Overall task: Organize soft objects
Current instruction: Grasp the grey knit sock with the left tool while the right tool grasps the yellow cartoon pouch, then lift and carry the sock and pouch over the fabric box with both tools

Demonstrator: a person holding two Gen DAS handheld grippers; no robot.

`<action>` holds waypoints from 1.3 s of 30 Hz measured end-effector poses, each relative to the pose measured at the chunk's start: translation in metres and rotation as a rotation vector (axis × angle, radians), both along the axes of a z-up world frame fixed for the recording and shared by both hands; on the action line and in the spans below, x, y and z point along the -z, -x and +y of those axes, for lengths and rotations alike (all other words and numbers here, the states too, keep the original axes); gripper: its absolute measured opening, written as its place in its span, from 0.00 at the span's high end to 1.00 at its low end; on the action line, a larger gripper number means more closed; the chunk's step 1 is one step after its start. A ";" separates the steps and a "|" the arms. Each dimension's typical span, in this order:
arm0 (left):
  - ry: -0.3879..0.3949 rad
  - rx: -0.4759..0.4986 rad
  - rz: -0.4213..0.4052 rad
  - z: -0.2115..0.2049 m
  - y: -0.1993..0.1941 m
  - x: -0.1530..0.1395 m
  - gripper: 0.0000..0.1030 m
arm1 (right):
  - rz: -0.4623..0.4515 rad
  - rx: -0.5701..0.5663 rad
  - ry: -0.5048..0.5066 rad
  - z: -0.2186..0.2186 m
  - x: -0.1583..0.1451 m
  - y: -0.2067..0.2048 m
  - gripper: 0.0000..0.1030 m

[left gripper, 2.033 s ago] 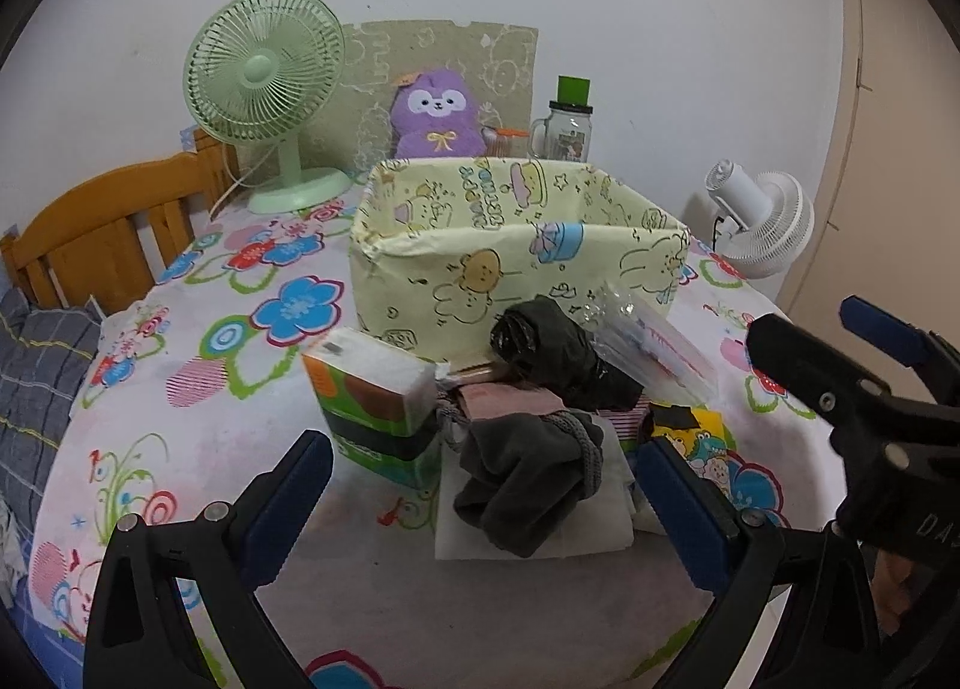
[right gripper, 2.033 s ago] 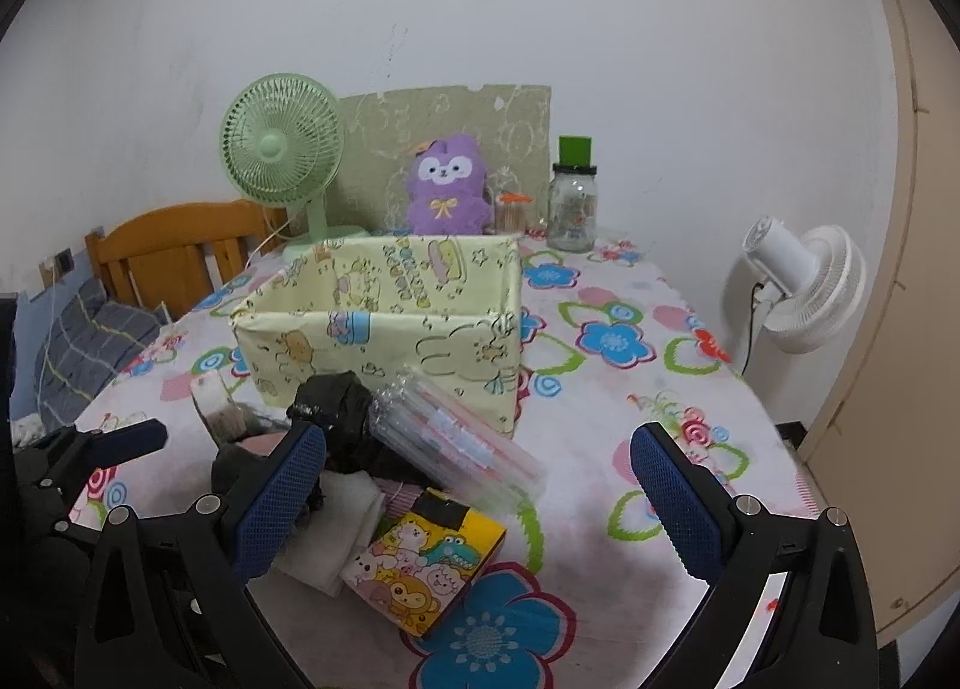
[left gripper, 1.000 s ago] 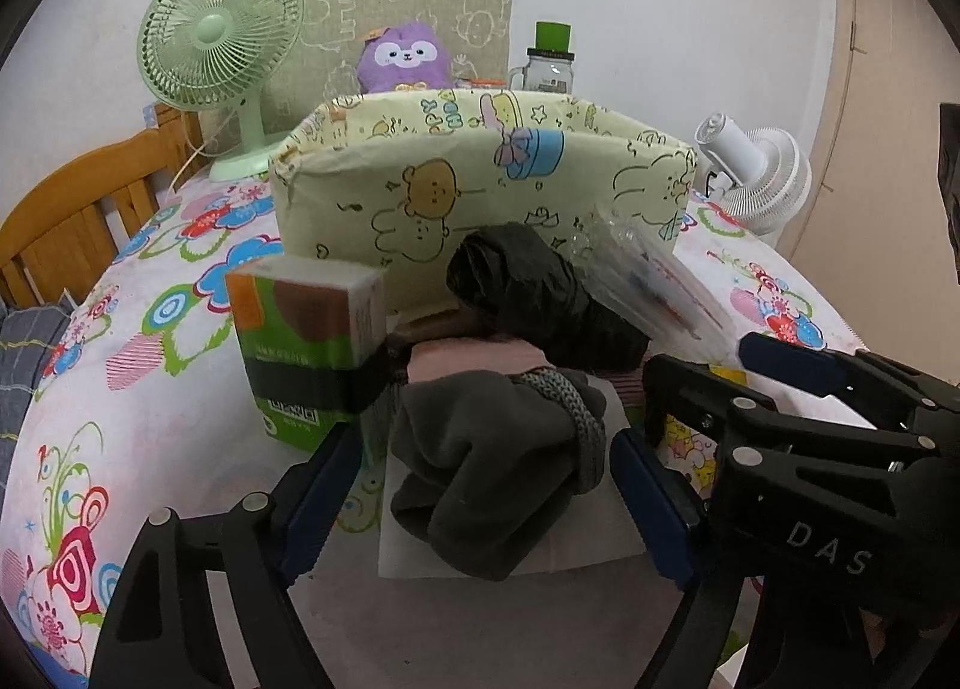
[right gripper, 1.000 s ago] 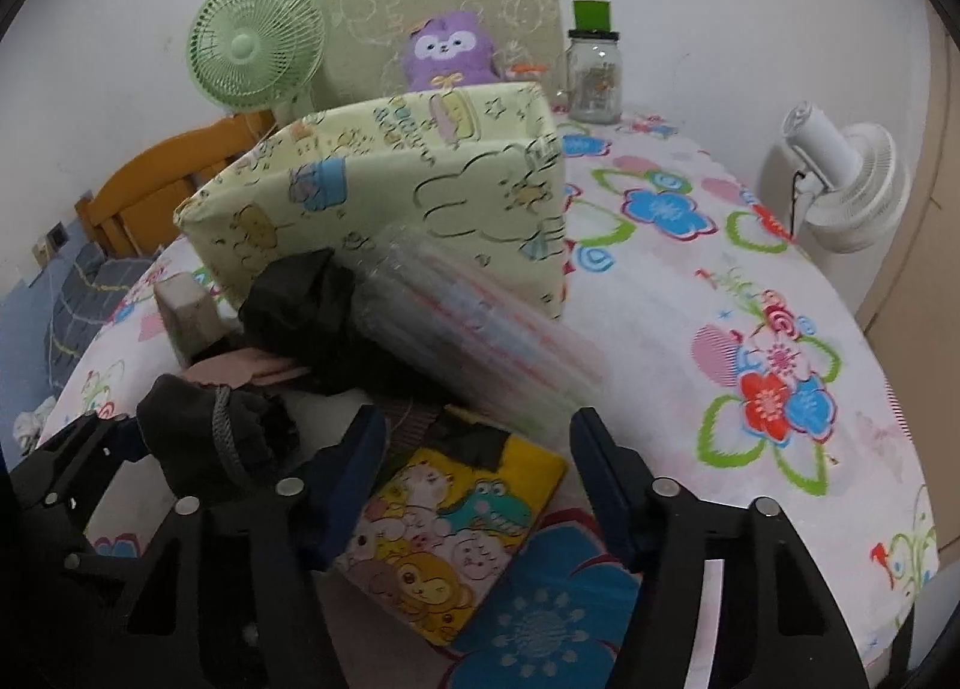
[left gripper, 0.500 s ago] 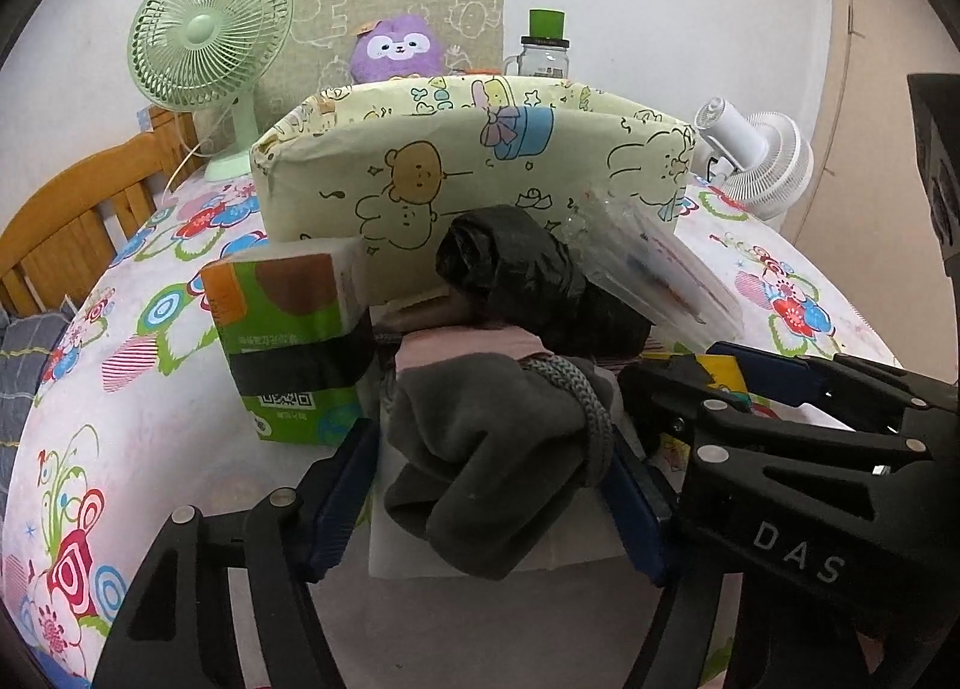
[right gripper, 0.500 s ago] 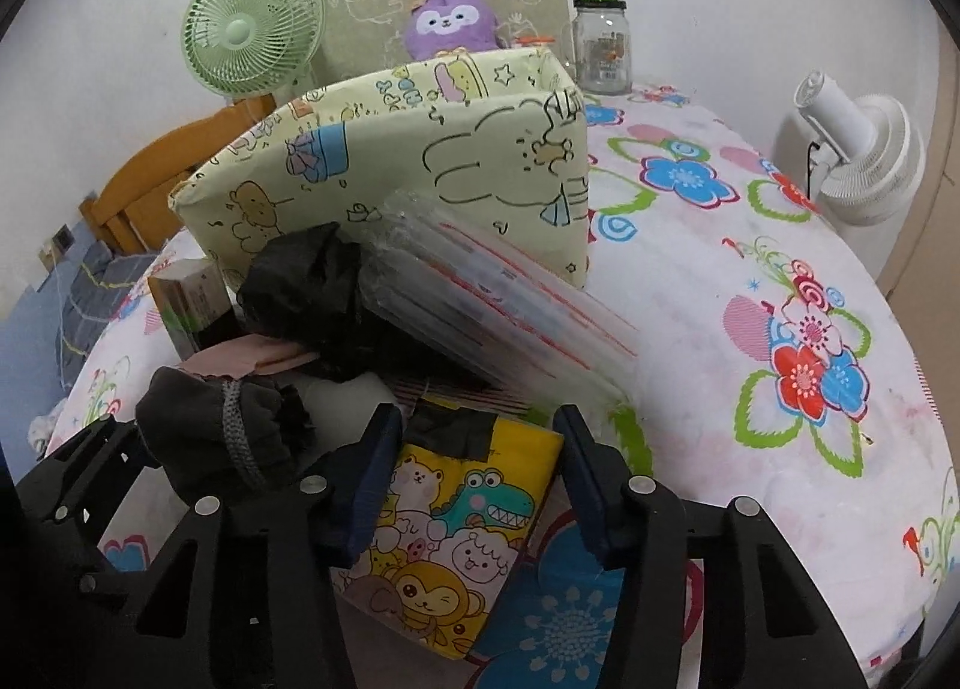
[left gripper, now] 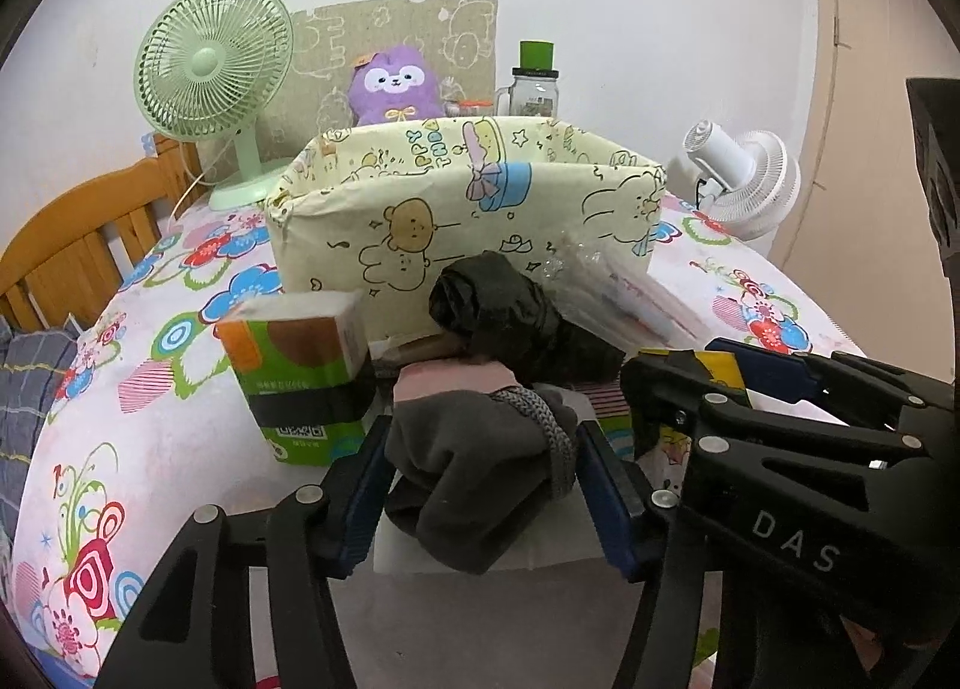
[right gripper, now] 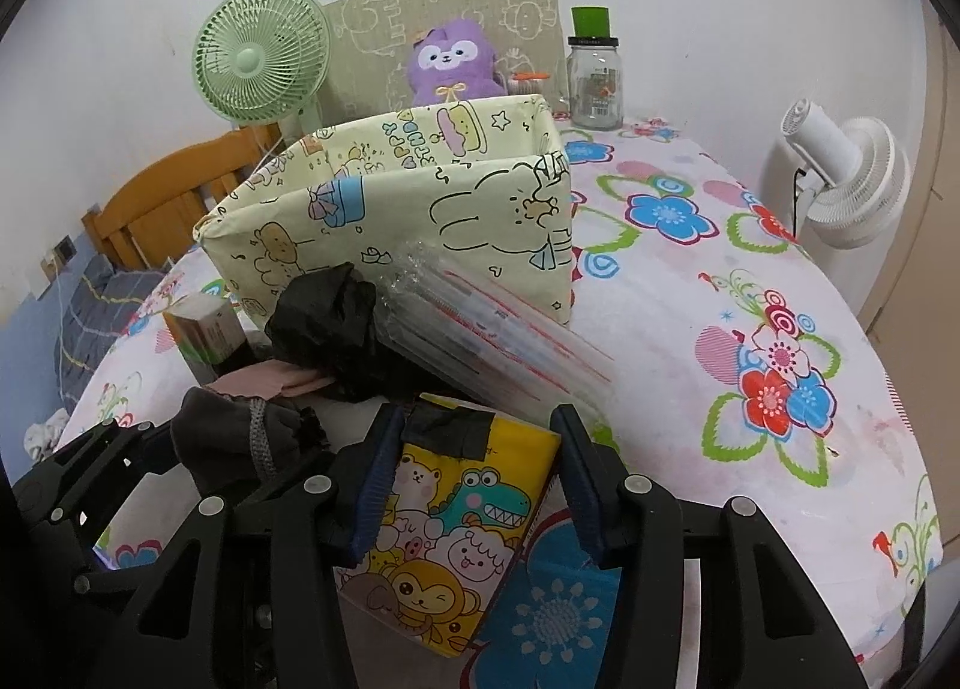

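The left claw (left gripper: 483, 479) has just been closing and now pinches the grey cloth (left gripper: 474, 467) (on a white pad) before the bin (left gripper: 468, 221). The right claw (right gripper: 474, 485) squeezes the cartoon pack (right gripper: 456, 515) on the desk (right gripper: 750, 377).
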State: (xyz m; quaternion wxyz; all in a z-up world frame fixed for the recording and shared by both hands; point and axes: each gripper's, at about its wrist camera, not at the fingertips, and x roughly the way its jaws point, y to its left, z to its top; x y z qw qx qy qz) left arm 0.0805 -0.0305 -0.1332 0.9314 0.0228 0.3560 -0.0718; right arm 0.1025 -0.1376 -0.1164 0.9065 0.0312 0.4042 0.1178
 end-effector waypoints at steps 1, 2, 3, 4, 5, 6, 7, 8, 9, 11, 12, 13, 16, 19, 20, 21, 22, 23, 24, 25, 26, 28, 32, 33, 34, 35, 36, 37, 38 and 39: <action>0.001 -0.001 0.004 0.000 -0.001 0.001 0.43 | 0.000 0.000 0.000 0.000 0.000 0.001 0.48; 0.005 0.000 0.006 0.001 -0.001 0.001 0.44 | -0.001 0.000 0.000 0.000 0.000 0.001 0.48; 0.008 -0.001 0.007 0.001 -0.001 0.001 0.44 | -0.002 0.000 -0.002 0.000 0.000 0.001 0.48; 0.008 -0.001 0.007 0.001 0.000 0.000 0.45 | -0.005 -0.001 -0.003 0.001 -0.001 0.002 0.48; 0.008 0.000 0.004 0.001 0.001 0.000 0.45 | -0.009 0.000 -0.003 0.001 -0.002 0.003 0.48; 0.007 0.000 0.001 0.001 0.002 -0.001 0.45 | -0.013 -0.001 -0.001 0.001 -0.003 0.004 0.48; 0.005 0.001 -0.002 0.001 0.003 -0.003 0.45 | -0.019 -0.001 0.000 0.001 -0.005 0.005 0.48; 0.006 0.001 -0.006 0.001 0.004 -0.004 0.45 | -0.023 -0.001 0.000 0.001 -0.006 0.006 0.48; 0.008 0.001 -0.008 0.001 0.004 -0.005 0.46 | -0.028 -0.001 0.001 0.002 -0.008 0.007 0.48; 0.018 0.003 -0.015 0.002 0.006 -0.008 0.46 | -0.040 -0.001 0.004 0.002 -0.012 0.009 0.48; 0.021 0.002 -0.019 0.002 0.008 -0.010 0.46 | -0.046 -0.001 0.008 0.002 -0.013 0.010 0.48; 0.022 0.003 -0.022 0.002 0.008 -0.012 0.46 | -0.051 0.000 0.009 0.003 -0.015 0.011 0.48; 0.024 0.005 -0.037 0.002 0.012 -0.017 0.46 | -0.066 0.001 0.006 0.003 -0.020 0.013 0.48; 0.027 0.008 -0.053 0.002 0.016 -0.022 0.46 | -0.082 0.000 0.003 0.004 -0.026 0.016 0.48; 0.029 0.008 -0.057 0.002 0.017 -0.023 0.46 | -0.086 0.001 0.003 0.004 -0.028 0.017 0.48; 0.029 0.007 -0.063 0.002 0.018 -0.025 0.46 | -0.089 0.003 0.004 0.004 -0.028 0.018 0.48; 0.031 0.007 -0.066 0.002 0.019 -0.026 0.46 | -0.094 0.004 0.004 0.004 -0.030 0.019 0.48; 0.033 0.007 -0.069 0.002 0.019 -0.027 0.46 | -0.097 0.004 0.006 0.005 -0.032 0.020 0.48; 0.036 0.007 -0.072 0.003 0.021 -0.028 0.46 | -0.102 0.004 0.010 0.005 -0.033 0.021 0.48; 0.038 0.007 -0.074 0.003 0.022 -0.029 0.46 | -0.105 0.005 0.012 0.005 -0.034 0.022 0.48; 0.038 0.008 -0.077 0.003 0.023 -0.030 0.46 | -0.108 0.006 0.013 0.005 -0.035 0.024 0.48; 0.040 0.008 -0.082 0.003 0.024 -0.032 0.46 | -0.115 0.007 0.016 0.006 -0.038 0.025 0.48; 0.042 0.007 -0.093 0.004 0.027 -0.038 0.46 | -0.131 0.009 0.016 0.006 -0.044 0.029 0.48; 0.044 0.008 -0.096 0.004 0.027 -0.039 0.46 | -0.135 0.010 0.016 0.006 -0.046 0.029 0.48; 0.046 0.008 -0.099 0.004 0.027 -0.041 0.46 | -0.140 0.010 0.016 0.006 -0.048 0.030 0.48; 0.047 0.007 -0.101 0.004 0.028 -0.043 0.46 | -0.144 0.010 0.015 0.006 -0.050 0.031 0.48; 0.048 0.007 -0.104 0.005 0.028 -0.044 0.46 | -0.148 0.010 0.015 0.007 -0.051 0.031 0.48; 0.046 0.006 -0.109 0.004 0.029 -0.046 0.46 | -0.154 0.010 0.016 0.007 -0.053 0.032 0.48; 0.045 0.005 -0.113 0.004 0.029 -0.047 0.46 | -0.158 0.011 0.016 0.007 -0.055 0.033 0.48; 0.045 0.002 -0.117 0.003 0.030 -0.049 0.46 | -0.163 0.013 0.015 0.006 -0.056 0.033 0.48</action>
